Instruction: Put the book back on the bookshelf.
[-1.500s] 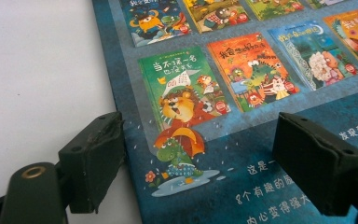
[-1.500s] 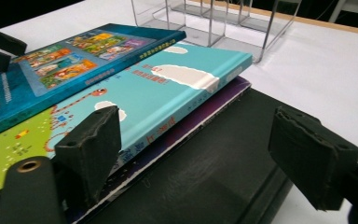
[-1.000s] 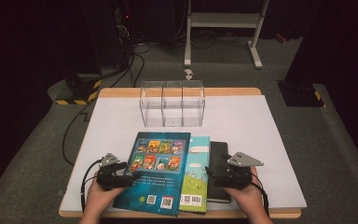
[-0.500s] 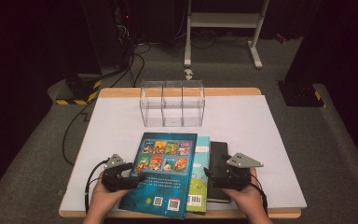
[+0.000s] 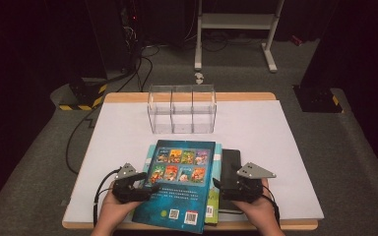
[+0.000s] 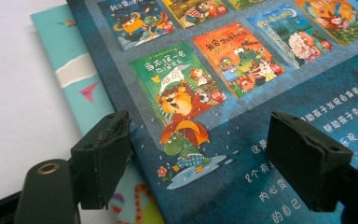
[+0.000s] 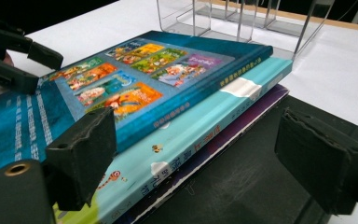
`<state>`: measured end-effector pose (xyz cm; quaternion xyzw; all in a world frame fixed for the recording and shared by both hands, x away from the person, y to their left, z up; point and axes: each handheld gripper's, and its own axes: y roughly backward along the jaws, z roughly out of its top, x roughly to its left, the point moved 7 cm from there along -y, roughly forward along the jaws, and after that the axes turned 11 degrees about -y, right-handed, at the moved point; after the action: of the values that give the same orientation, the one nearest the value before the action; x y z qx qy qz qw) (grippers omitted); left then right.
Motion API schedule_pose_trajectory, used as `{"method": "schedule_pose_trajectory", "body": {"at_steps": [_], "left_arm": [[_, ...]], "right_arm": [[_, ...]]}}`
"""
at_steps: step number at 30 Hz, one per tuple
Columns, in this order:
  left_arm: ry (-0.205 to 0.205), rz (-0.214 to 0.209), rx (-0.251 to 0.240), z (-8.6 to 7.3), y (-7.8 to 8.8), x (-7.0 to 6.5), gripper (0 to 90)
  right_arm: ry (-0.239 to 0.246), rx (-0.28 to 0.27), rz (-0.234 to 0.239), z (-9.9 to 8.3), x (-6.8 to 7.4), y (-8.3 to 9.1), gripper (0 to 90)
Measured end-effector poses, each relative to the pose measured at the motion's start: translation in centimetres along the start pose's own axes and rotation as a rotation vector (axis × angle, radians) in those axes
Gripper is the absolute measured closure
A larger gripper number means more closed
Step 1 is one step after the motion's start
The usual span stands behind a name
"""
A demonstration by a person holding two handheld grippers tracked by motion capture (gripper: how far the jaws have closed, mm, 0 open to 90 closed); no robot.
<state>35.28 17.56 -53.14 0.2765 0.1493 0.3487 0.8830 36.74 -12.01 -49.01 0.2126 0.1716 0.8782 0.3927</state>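
top book (image 5: 179,189): dark blue, picture tiles | second book (image 7: 205,135): turquoise, perhaps white-patched

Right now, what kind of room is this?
Probably a lab or recording studio. A white-covered table holds a clear divider rack and books, with dark floor, cables and a metal stand behind.

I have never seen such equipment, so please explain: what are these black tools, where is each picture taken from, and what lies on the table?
A person holds a hand tool with two black jaws in each hand: the left gripper and the right gripper. One camera looks down from above; one rides on each gripper, looking along its jaws. On the white table lies a stack of books, the dark blue book on top, the light blue book under it, a black book lowest. Behind stands a clear divided rack. Both grippers are open beside the stack; nothing is held.
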Motion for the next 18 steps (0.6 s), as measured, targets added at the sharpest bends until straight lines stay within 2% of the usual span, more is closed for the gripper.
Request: {"method": "schedule_pose_trajectory", "body": {"at_steps": [5, 7, 12, 18], "left_arm": [[-0.015, -0.015, -0.002, 0.4, -0.3, -0.8, 23.0], [-0.019, -0.022, -0.003, 0.6, -0.4, -0.9, 22.9], [-0.038, -0.04, -0.008, 1.0, -0.8, -1.5, 23.0], [-0.051, -0.073, -0.027, 1.7, -1.3, -2.4, 24.7]], "right_arm": [[0.014, -0.015, -0.001, 0.1, 0.0, 0.5, 18.1], [0.006, 0.001, 0.021, 0.0, 0.1, 0.6, 20.0], [-0.021, 0.025, 0.02, -0.4, -0.1, 0.5, 18.9], [-0.042, 0.014, 0.018, -0.4, -0.1, 0.9, 20.5]]}}
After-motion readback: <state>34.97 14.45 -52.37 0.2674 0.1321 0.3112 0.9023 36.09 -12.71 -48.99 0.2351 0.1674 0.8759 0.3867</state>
